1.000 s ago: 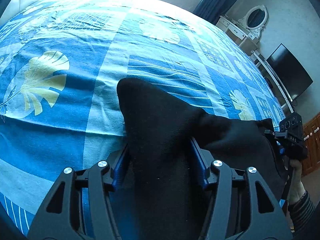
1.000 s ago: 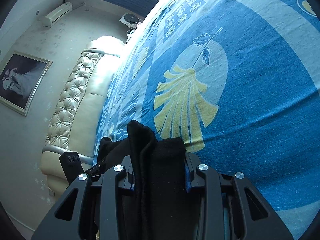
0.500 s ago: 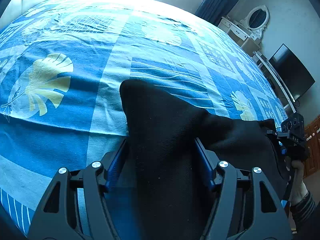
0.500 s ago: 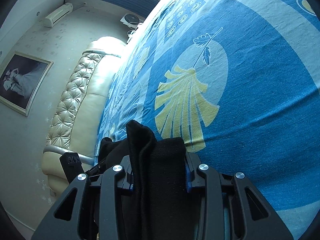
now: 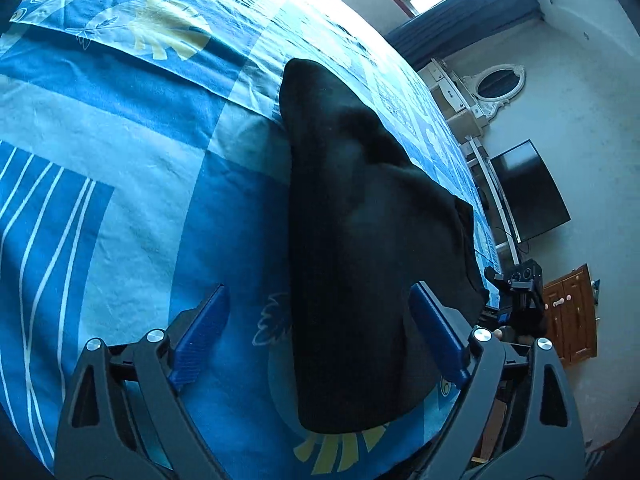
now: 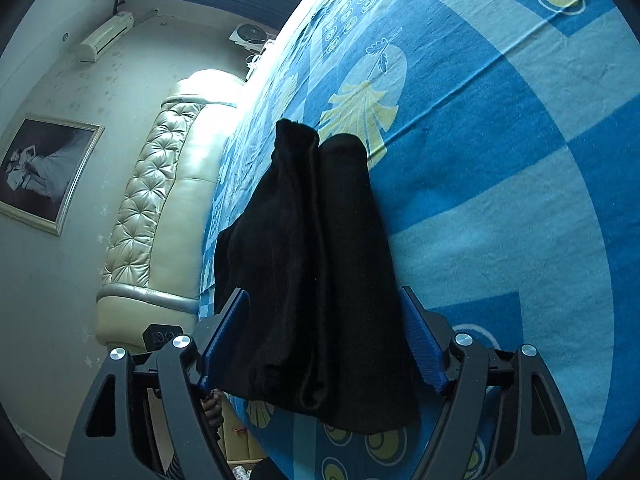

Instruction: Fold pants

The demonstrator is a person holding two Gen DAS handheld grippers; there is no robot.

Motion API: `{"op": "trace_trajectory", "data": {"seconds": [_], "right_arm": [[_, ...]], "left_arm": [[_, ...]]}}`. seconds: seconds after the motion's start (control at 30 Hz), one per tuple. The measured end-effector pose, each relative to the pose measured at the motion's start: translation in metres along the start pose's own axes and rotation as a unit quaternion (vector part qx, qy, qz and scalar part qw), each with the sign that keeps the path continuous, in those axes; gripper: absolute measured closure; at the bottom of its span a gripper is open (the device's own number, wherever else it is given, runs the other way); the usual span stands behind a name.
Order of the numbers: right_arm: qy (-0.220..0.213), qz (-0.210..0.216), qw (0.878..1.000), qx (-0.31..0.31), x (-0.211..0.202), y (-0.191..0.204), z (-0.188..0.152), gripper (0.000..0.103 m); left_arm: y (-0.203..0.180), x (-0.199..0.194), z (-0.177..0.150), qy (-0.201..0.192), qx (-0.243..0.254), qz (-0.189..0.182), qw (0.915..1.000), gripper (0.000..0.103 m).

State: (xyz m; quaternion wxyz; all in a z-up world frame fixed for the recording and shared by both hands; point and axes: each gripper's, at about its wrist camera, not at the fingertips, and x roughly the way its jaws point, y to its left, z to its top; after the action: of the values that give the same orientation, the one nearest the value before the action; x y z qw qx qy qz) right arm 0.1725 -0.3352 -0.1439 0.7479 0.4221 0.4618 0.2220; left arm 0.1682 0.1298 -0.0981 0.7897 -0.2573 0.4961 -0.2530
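The black pants (image 5: 352, 240) lie folded in a thick strip on the blue patterned bedspread (image 5: 120, 184) near the bed's front edge. My left gripper (image 5: 320, 332) is open, its blue pads (image 5: 200, 336) spread on either side of one end of the pants. The pants also show in the right wrist view (image 6: 316, 272), with a seam down the middle. My right gripper (image 6: 324, 340) is open, its pads (image 6: 424, 348) standing apart on both sides of the other end. The right gripper also shows at the right of the left wrist view (image 5: 516, 300).
A cream tufted headboard (image 6: 160, 208) stands at the bed's far end, with a framed picture (image 6: 40, 168) on the wall. A dresser with an oval mirror (image 5: 496, 84), a dark TV (image 5: 528, 192) and a wooden cabinet (image 5: 572, 316) line the wall beyond the bed.
Both grippers have opened and let go of the pants, which now lie on the bed. Both have drawn back and tilted down over the fabric.
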Motion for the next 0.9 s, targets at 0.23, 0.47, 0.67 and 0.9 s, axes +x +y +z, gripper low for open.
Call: {"op": "trace_trajectory", "data": {"seconds": [0.23,0.47,0.67,0.9], "right_arm": [[0.001,-0.026,0.999,-0.024,0.01,0.009,-0.008,0.022],[0.016,-0.045,0.998,-0.034,0.014,0.01,-0.01,0.056],[0.007,-0.022,0.999,-0.038,0.004,0.021,-0.015,0.068],[0.024,-0.01,0.999,-0.042,0.003,0.029,-0.037,0.069]], "left_arm": [[-0.008,0.008,-0.01,-0.011,-0.025,-0.025,0.9993,0.013],[-0.013,0.021,-0.018,-0.008,-0.045,-0.009,0.9989,0.058],[-0.036,0.011,-0.016,-0.017,-0.005,0.025,0.9995,0.071],[-0.041,-0.006,-0.024,-0.029,0.017,0.06,0.9976,0.071]]}}
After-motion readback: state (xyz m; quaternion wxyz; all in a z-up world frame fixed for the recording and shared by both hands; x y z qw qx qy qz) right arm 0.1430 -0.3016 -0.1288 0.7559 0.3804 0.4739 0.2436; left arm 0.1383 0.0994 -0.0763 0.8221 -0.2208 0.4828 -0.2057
